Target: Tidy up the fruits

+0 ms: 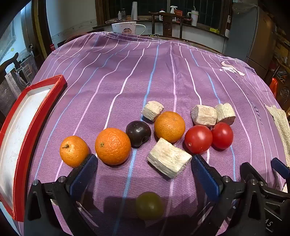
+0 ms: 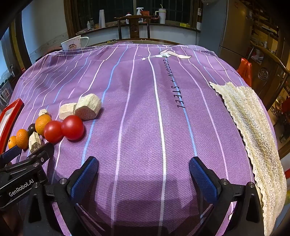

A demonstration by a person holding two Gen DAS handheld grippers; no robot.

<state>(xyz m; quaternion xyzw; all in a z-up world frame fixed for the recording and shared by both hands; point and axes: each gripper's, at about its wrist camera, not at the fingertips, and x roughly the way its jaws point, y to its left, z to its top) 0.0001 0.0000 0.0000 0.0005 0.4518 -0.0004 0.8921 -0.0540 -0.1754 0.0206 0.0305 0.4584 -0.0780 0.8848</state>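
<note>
Green grape [image 1: 149, 205] lower centre inside spread, empty left gripper [image 1: 143, 163]; oranges [image 1: 112, 146], tomatoes [image 1: 198, 138], pale chunks [image 1: 168, 157] crowding beyond. Right gripper [image 2: 143, 171] spread over bare purple cloth [image 2: 145, 127]; towel [image 2: 253, 130] along right edge.

Table cover: purple striped cloth [image 2: 145, 112], "COTTON + STEEL" print
Far edge: white cartoon mug [image 1: 126, 27]
Right edge: beige towel [image 2: 253, 130]
Behind table: dark wooden chair [image 2: 134, 25]
Back wall: dark windows [image 2: 116, 9], sill with bottles, spray bottle [image 2: 139, 11], white tumbler [image 2: 162, 16]
Right: grey fridge [image 2: 233, 27], orange bag [image 2: 244, 69]
Light: dim, indoor
</note>
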